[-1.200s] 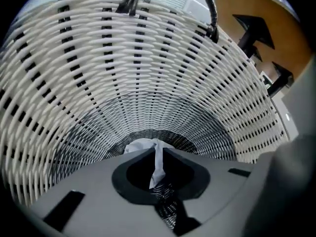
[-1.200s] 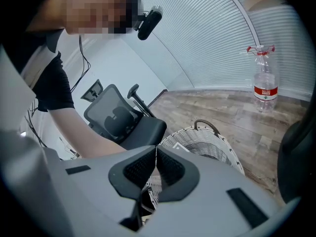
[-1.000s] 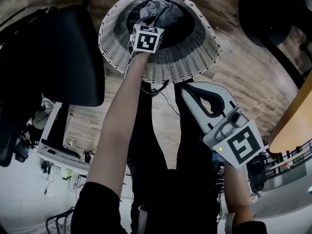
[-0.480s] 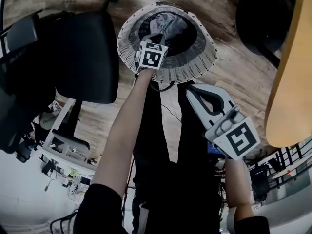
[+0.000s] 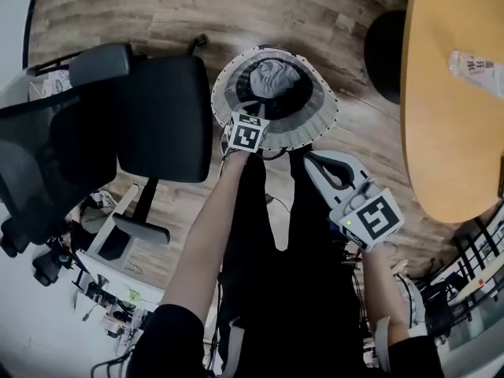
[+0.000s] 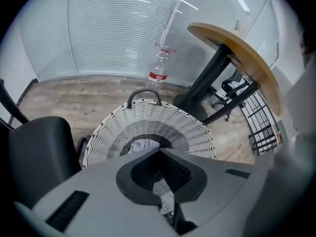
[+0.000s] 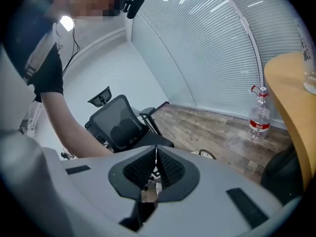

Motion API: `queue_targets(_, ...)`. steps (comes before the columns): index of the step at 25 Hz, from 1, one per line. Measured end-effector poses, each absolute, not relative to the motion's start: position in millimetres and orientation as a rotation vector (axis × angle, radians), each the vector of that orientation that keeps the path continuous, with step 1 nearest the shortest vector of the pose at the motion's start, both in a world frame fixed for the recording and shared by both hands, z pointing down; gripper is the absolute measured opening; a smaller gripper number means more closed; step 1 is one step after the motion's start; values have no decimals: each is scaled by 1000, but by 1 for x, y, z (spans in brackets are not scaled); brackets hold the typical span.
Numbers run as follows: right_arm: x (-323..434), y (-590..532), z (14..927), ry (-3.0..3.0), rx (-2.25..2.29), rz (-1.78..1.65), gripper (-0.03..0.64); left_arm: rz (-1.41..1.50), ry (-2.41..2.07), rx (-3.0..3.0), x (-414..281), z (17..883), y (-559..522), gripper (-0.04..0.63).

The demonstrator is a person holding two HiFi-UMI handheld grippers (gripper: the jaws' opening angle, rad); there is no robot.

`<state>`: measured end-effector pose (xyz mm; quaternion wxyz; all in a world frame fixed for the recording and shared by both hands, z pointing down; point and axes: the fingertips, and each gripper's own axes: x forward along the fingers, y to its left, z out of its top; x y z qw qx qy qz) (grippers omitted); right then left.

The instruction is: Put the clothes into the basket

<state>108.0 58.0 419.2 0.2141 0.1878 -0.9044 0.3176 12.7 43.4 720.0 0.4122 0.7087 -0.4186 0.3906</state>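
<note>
Inside the basket (image 5: 313, 126) clothes (image 5: 276, 77) lie, drop seemingly done; left gripper (image 6: 159, 152) and right gripper (image 7: 156, 148), both closed empty, likely need another garment

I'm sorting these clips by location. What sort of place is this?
Most likely an office or meeting room: a black office chair, a wooden table with a curved edge, and slatted blinds along the wall.

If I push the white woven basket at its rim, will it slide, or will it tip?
The basket is probably light: open weave, and only a grey cloth shows inside. It looks wider at the rim than at the bottom, so a push high up may tip it. On the smooth wooden floor, a low push would likely slide it.
</note>
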Motion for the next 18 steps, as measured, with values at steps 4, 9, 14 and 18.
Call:
queue_targets(4,110,67,381,-2515,541,840,17,1007,-1012,1835,12,664,60,12)
queue_targets(9,107,73,339,-2547,618,777,17,979,-983,1928,5,597,63,12)
queue_targets(14,107,80,298,-2569,691,730,17,847,-990,2013,6,520,74,12)
queue_targets(18,103,78,264,-2612,769,681,17,809,-964,2119,2,461,88,12)
